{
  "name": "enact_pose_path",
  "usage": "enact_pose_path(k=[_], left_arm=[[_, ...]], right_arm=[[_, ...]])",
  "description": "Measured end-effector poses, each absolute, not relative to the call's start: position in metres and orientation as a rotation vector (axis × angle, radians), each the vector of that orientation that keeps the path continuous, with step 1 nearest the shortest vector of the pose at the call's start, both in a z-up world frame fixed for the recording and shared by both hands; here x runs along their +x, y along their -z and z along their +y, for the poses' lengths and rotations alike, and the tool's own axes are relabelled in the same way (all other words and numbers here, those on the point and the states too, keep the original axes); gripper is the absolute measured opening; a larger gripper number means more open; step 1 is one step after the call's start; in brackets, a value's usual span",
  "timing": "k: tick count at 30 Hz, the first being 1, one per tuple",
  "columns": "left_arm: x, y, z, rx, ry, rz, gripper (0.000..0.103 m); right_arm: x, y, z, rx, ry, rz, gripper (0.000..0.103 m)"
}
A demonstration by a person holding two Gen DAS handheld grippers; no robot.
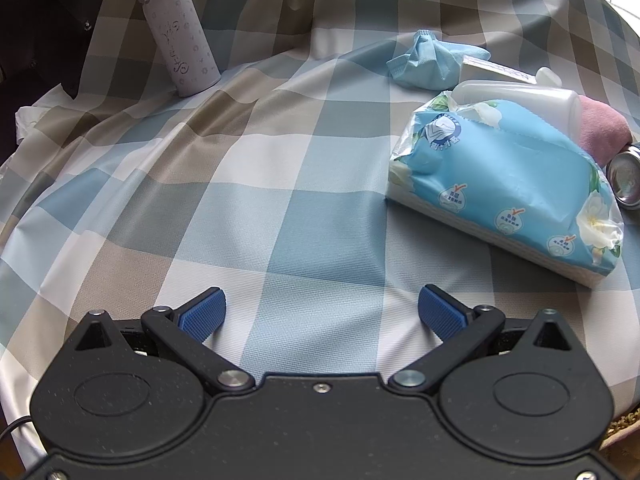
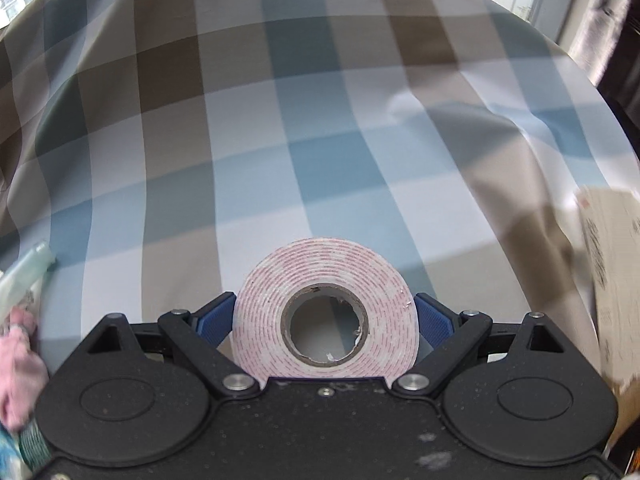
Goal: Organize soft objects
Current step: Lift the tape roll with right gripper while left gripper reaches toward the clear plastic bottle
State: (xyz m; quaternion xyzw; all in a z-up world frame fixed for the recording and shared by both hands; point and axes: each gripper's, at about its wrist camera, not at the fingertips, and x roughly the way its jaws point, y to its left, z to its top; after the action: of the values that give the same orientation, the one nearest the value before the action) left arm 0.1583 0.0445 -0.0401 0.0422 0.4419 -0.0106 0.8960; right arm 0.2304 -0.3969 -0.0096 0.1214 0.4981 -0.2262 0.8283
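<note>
The roll of foam tape (image 2: 326, 312) sits between the jaws of the right gripper (image 2: 325, 320), its white-and-red wound face and brown cardboard core turned toward the camera, and the blue pads (image 2: 430, 320) press against its rim on both sides, so it looks held and carried above the checked cloth (image 2: 280, 140) that covers the surface; the blur at the edges of this view fits a hand in transit. It is a hard thing among soft ones, so my guess is that it is being taken out of the way, and the sorting looks to be somewhere in the middle rather than near the end. In the left wrist view the soft things lie in a loose cluster at the right of the surface: a blue tissue pack (image 1: 508, 184) in crinkled plastic, a crumpled blue cloth (image 1: 424, 62) behind it, and a pink towel (image 1: 600, 128) partly hidden. Mixed in with them, touching or nearly so, are a white plastic bottle (image 1: 520, 100), a small white box (image 1: 496, 70) and the end of a metal can (image 1: 626, 180), which probably need separating. A purple flask (image 1: 176, 32) stands upright well apart, at the far left. The left gripper (image 1: 322, 312) hovers over bare cloth with its jaws spread and nothing between them.
</note>
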Motion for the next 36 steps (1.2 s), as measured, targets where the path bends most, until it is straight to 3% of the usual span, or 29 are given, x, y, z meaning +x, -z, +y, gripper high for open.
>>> enact_pose_path(k=[8, 15, 24, 36], left_arm=[[0.159, 0.039, 0.045, 0.086, 0.024, 0.913, 0.101], [0.156, 0.029, 0.043, 0.102, 0.050, 0.903, 0.092], [0.154, -0.038, 0.025, 0.129, 0.137, 0.746, 0.095], [0.237, -0.057, -0.053, 0.084, 0.241, 0.896, 0.094]], right_arm=[[0.145, 0.001, -0.345, 0.310, 0.411, 0.995, 0.093], [0.099, 0.002, -0.281, 0.304, 0.356, 0.917, 0.093], [0.076, 0.031, -0.235, 0.129, 0.398, 0.790, 0.095], [0.080, 0.034, -0.248, 0.223, 0.367, 0.747, 0.095]])
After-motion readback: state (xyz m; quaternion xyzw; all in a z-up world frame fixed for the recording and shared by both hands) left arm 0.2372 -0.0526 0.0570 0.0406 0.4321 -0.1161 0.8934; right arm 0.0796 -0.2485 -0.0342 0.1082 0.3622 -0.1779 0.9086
